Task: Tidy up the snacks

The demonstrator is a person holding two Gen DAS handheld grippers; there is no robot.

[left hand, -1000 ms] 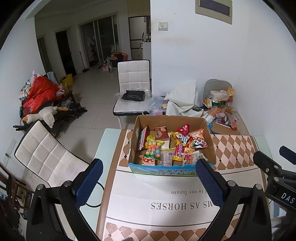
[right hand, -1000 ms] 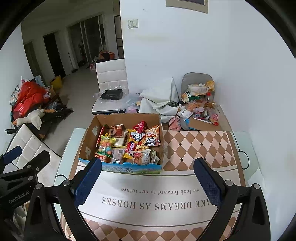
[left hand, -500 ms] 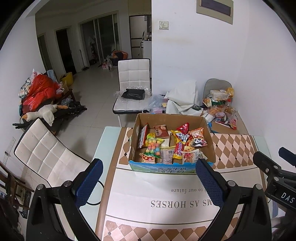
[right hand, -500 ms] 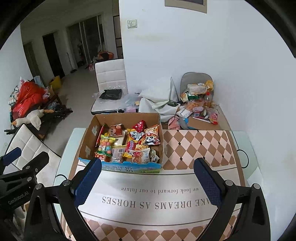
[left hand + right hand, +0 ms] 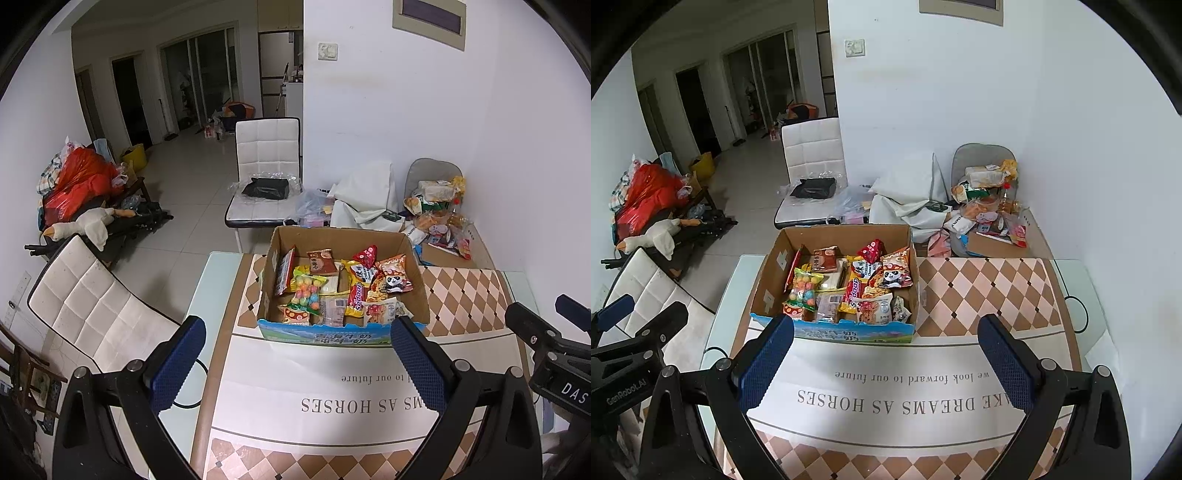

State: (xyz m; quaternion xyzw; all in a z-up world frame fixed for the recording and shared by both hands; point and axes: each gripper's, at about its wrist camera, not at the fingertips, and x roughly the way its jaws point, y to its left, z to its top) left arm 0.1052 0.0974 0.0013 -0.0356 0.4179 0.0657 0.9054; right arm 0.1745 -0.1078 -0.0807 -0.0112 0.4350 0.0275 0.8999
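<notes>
both claws, left gripper (image 5: 297, 363) and right gripper (image 5: 884, 360), hang spread and empty; ahead, the snacks (image 5: 849, 286) seemingly sit gathered in the box (image 5: 764, 291).

Bare tablecloth (image 5: 317, 369) before snack box (image 5: 325, 334)

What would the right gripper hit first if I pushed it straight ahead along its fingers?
Probably the near blue-printed wall of the cardboard box, left of center between the open right gripper fingers. The printed tablecloth lies below that line. Depth is hard to judge through the fisheye.
</notes>
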